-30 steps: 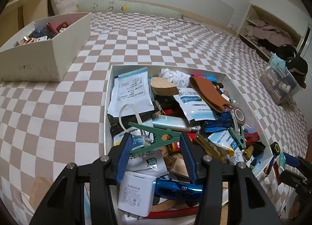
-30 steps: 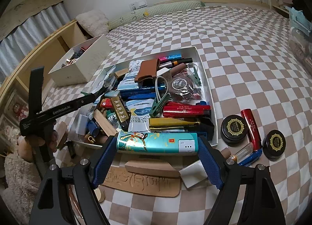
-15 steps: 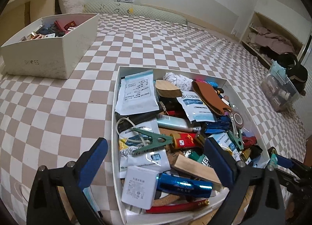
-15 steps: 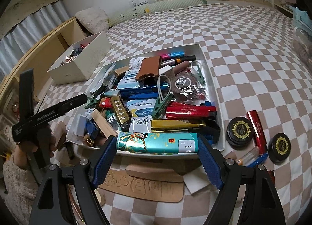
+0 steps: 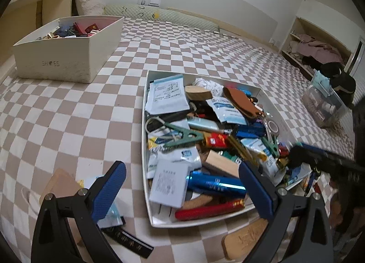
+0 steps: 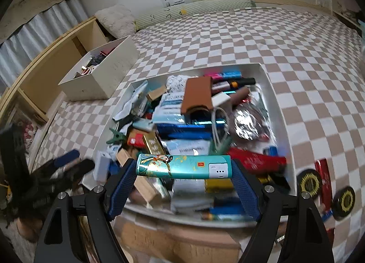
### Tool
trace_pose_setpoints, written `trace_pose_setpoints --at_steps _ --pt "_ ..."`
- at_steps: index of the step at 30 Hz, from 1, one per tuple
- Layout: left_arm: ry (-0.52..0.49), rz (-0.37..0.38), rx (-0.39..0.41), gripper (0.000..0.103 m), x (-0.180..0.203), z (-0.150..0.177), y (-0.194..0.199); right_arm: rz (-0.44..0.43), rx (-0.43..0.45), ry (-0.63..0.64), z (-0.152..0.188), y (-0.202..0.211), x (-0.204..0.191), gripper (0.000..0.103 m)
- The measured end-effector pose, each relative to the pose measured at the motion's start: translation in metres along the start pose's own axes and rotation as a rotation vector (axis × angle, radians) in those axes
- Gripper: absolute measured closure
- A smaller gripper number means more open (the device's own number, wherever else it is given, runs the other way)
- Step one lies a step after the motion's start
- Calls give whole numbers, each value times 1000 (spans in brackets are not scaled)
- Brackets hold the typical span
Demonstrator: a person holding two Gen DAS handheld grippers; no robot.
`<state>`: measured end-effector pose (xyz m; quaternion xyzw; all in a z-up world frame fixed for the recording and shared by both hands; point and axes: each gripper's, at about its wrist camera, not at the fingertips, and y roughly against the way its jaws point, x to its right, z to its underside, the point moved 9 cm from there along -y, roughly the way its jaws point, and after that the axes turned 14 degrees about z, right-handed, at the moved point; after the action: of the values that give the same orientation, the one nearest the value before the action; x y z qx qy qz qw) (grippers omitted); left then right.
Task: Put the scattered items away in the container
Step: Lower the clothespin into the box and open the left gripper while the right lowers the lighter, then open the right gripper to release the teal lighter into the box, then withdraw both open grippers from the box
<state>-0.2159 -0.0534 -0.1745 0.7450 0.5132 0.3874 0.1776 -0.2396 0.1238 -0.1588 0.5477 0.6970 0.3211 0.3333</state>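
Observation:
A white tray packed with small items lies on the checkered bed cover. A green clothespin rests on the pile inside it. My left gripper hangs open and wide over the tray's near left corner, with nothing between its blue pads. My right gripper is shut on a teal printed box, held crosswise above the near edge of the tray. The left gripper shows blurred at the left of the right wrist view.
A second white box of items stands at the back left. Outside the tray lie two black round tins, a red tube, a carved wooden piece, a black strip and a tan block.
My left gripper let go of the green clothespin, which now lies in the tray, and drew back with jaws wide. My right gripper carried the teal box forward over the tray's near edge.

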Motion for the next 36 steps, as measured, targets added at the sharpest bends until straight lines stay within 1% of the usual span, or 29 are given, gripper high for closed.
trace_pose_setpoints --at_steps 6,12,13,14,16,29,31,36 --pt "19 18 -7 3 1 13 6 9 -6 5 -11 -15 -10 21" --pt "34 11 -6 3 -4 18 9 0 -8 -12 -18 -28 -16 20" --pt "36 10 -5 3 -4 18 9 8 -4 -21 -19 -30 -15 7" --pt "38 10 -4 3 -4 18 10 13 5 -28 -19 -30 -14 0" --pt "38 7 -3 3 -4 19 10 17 27 -35 -18 -27 -12 0" --pt "16 -16 18 3 7 16 26 24 63 -24 -18 -5 -7 0" --pt "14 -26 26 0 9 15 31 25 73 -18 -17 -1 -6 0" --pt "10 -38 34 0 16 13 39 32 111 -20 -15 15 -1 0"
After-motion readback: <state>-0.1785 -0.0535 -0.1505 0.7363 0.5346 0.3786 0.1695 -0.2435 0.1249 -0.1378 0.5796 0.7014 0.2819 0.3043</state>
